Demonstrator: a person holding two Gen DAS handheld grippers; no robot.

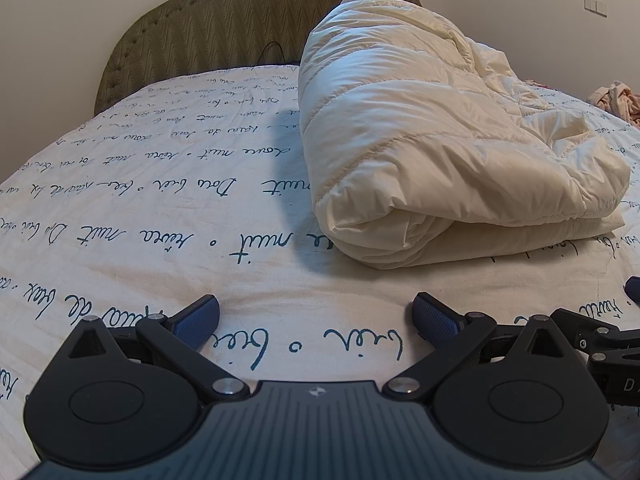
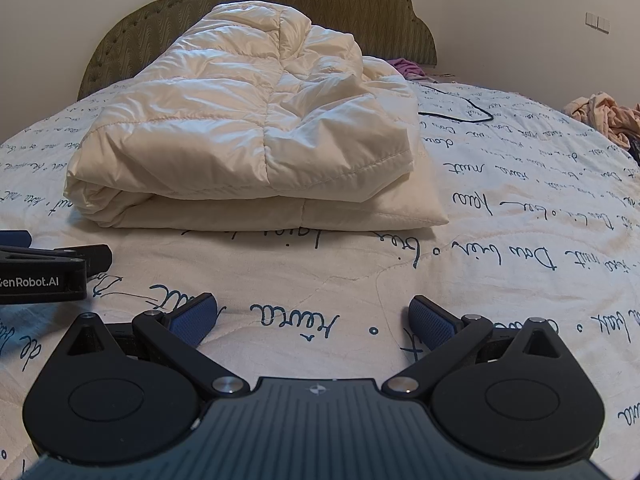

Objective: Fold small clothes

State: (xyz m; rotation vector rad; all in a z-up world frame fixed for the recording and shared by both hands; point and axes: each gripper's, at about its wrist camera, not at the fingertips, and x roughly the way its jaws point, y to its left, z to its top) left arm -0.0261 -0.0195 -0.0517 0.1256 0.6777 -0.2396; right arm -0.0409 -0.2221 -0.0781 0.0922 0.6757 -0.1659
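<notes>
A cream quilted puffer jacket [image 1: 440, 140] lies folded in a thick bundle on the bed; it also shows in the right wrist view [image 2: 256, 136]. My left gripper [image 1: 316, 320] is open and empty, low over the sheet, short of the jacket's near left corner. My right gripper [image 2: 314, 318] is open and empty, a little in front of the jacket's near folded edge. The right gripper shows at the right edge of the left wrist view [image 1: 616, 344]. The left gripper shows at the left edge of the right wrist view [image 2: 48, 268].
The bed has a white sheet with blue script [image 2: 520, 240] and an olive headboard [image 1: 240, 28]. A heap of pink clothes [image 2: 604, 116] lies at the far right, purple cloth [image 2: 406, 67] behind the jacket, and a black cable [image 2: 460, 108] beside it.
</notes>
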